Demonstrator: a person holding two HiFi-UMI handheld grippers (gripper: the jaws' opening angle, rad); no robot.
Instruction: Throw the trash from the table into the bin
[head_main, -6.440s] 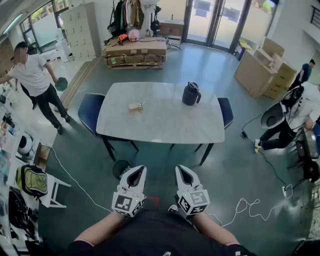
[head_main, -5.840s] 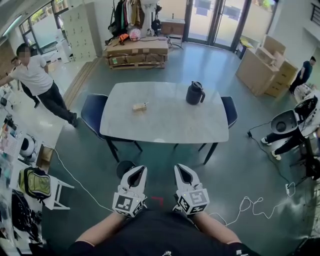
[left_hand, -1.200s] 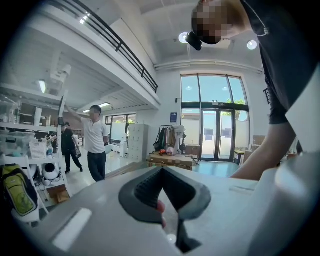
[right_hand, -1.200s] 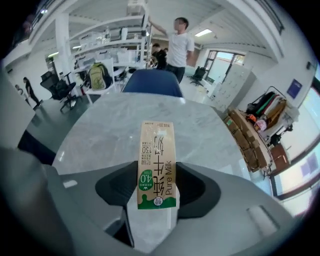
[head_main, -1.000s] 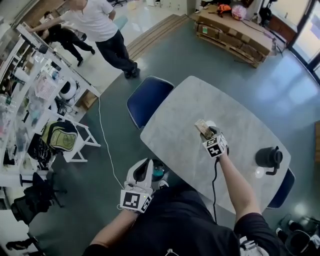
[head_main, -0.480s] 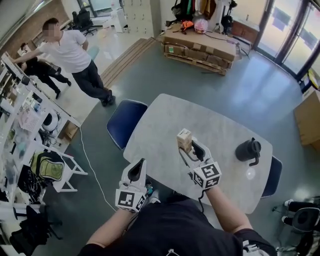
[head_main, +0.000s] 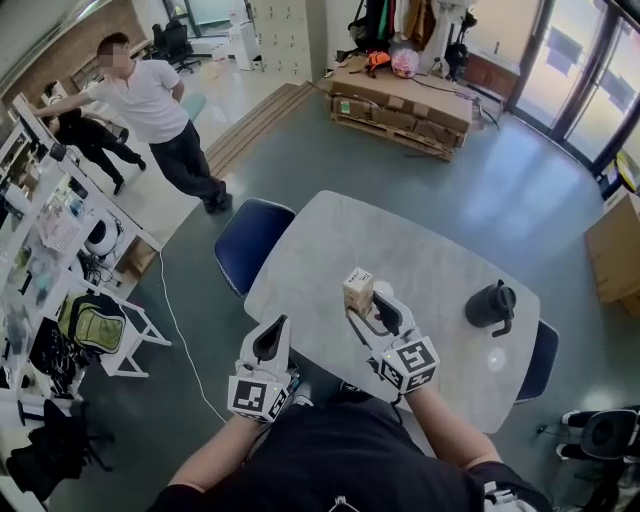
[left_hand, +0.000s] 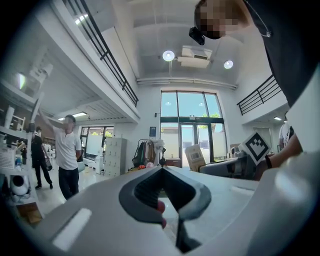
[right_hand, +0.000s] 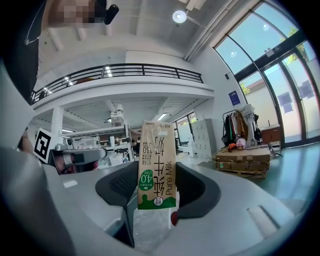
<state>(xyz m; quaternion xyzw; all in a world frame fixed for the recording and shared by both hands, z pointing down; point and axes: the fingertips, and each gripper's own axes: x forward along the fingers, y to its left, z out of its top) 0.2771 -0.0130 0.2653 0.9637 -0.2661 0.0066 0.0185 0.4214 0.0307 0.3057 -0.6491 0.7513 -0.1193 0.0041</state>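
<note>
A small beige and green milk carton (head_main: 357, 290) is held upright just above the near part of the white marble table (head_main: 430, 250). My right gripper (head_main: 364, 308) is shut on its lower half. In the right gripper view the carton (right_hand: 157, 165) stands between the dark pads (right_hand: 197, 190), print facing the camera. My left gripper (head_main: 272, 338) hangs lower, off the table's near left edge, shut with nothing in it; its tips (left_hand: 162, 187) meet in the left gripper view. I cannot make out a bin.
A black jug (head_main: 490, 303) stands on the table's right side. Blue chairs sit at the left end (head_main: 245, 240) and the right end (head_main: 545, 355). A person (head_main: 150, 110) leans on shelving (head_main: 50, 220) at left. Cardboard on pallets (head_main: 400, 105) lies beyond the table.
The right gripper reached to the carton on the table, shut on it and lifted it, and has drawn it slightly nearer me in the last half second. The left gripper stayed shut and low.
</note>
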